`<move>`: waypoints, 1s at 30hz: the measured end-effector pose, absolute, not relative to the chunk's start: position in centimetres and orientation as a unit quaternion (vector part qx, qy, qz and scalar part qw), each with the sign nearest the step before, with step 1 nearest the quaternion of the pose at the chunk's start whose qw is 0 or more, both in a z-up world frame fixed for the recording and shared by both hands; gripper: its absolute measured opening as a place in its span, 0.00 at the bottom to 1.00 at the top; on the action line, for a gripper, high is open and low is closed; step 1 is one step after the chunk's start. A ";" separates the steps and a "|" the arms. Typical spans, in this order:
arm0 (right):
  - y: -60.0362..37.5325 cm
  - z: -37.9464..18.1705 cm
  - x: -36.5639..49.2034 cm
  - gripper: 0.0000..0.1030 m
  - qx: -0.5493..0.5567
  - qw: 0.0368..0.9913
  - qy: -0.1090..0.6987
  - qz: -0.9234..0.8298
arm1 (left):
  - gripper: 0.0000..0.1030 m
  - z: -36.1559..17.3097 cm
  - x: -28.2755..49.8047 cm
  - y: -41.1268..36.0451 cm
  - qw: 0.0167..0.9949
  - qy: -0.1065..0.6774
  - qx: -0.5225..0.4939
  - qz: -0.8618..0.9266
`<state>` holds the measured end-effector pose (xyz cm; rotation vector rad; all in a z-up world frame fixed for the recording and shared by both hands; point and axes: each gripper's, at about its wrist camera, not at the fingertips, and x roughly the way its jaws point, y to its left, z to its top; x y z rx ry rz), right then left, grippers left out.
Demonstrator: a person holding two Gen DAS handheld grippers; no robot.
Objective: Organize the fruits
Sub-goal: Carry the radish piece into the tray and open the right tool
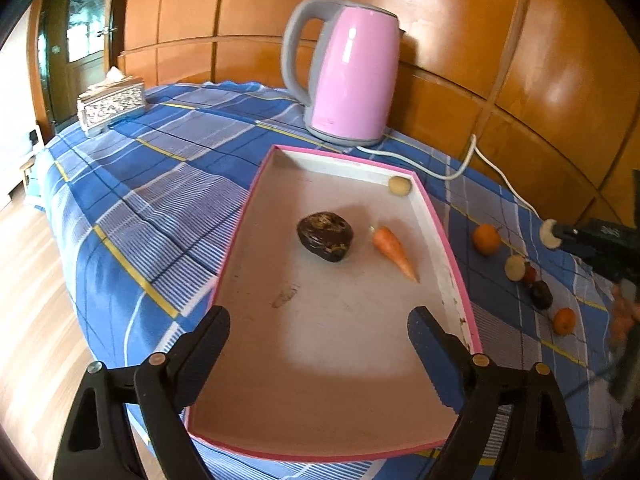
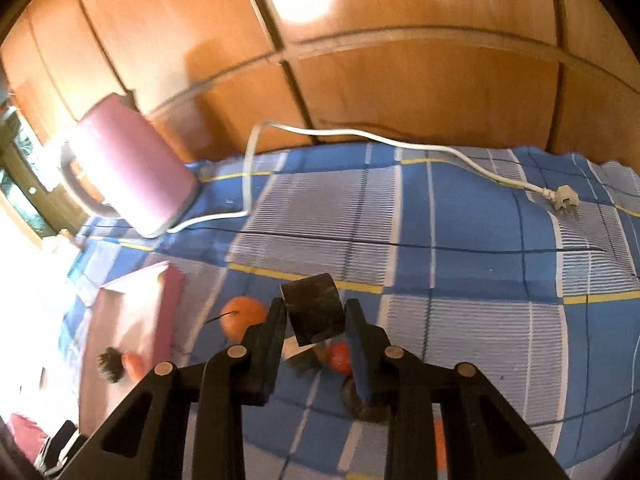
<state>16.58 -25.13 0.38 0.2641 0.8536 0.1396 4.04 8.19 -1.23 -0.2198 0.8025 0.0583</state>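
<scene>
A shallow white tray with a pink rim (image 1: pixel 452 256) lies on the blue checked cloth. In it are a dark brown fruit (image 1: pixel 326 241), a carrot (image 1: pixel 394 252) and a pale round fruit (image 1: pixel 399 186) in the far corner. My left gripper (image 1: pixel 318 320) hangs open over the tray's near end, nothing between its fingers. My right gripper (image 2: pixel 316 308) is shut on a small piece (image 2: pixel 314 312). That piece looks dark here and cream-coloured (image 1: pixel 551 234) in the left wrist view, held above the cloth right of the tray. Below it lie an orange (image 2: pixel 242 316) and a red fruit (image 2: pixel 340 356).
A pink kettle (image 1: pixel 352 72) stands behind the tray; its white cord and plug (image 2: pixel 564 202) trail across the cloth. Several small fruits (image 1: pixel 541 295) sit in a row right of the tray. A tissue box (image 1: pixel 112 106) is at the far left. Wood panelling backs the table.
</scene>
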 end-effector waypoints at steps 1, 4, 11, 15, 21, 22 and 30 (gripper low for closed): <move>-24.8 0.6 16.2 0.29 0.129 0.899 0.411 0.078 | 0.90 -1.2 4.0 8.3 0.915 0.389 -0.108 0.030; -22.9 1.0 14.9 0.29 0.123 0.895 0.412 0.121 | 0.91 -0.9 3.9 8.7 0.916 0.382 -0.111 0.041; -16.8 -0.1 12.3 0.29 0.098 0.871 0.434 0.207 | 0.91 -0.3 3.9 9.4 0.919 0.374 -0.111 0.054; -13.7 -0.3 11.4 0.29 0.091 0.860 0.440 0.243 | 0.91 -0.3 3.9 9.8 0.919 0.372 -0.112 0.061; -10.4 -1.4 11.6 0.29 0.068 0.843 0.460 0.269 | 0.91 -0.5 4.0 10.1 0.918 0.375 -0.113 0.065; -10.0 -1.5 11.6 0.29 0.062 0.843 0.462 0.270 | 0.91 -0.5 4.0 10.1 0.918 0.375 -0.113 0.065; -9.1 -2.1 11.7 0.34 0.060 0.848 0.460 0.257 | 0.91 -1.0 4.1 10.3 0.914 0.382 -0.116 0.069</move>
